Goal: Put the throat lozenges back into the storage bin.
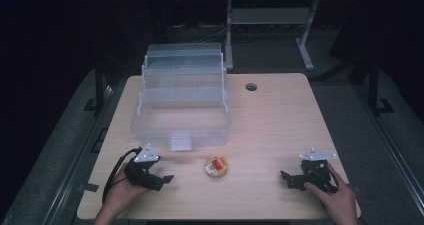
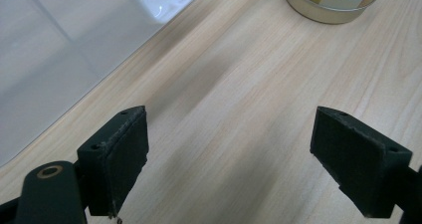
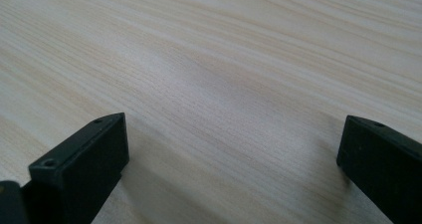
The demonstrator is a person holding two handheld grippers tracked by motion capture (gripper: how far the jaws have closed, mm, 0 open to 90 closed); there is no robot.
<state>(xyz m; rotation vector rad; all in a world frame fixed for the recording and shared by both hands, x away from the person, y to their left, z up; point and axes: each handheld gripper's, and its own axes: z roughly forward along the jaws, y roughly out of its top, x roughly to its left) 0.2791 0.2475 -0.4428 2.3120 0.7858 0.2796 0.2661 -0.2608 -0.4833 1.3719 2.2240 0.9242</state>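
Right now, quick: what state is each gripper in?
Left gripper: open, holding nothing.
Right gripper: open, holding nothing.

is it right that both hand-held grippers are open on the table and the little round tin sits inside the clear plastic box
Not quite. The round tin sits on the bare table in front of the clear plastic box, not inside it; the high view shows this. The rest holds: the left hand-held gripper and right hand-held gripper are both open.

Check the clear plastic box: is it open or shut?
Open. The clear tiered organiser box has its trays stepped back and up, leaving the bottom bin exposed and apparently empty.
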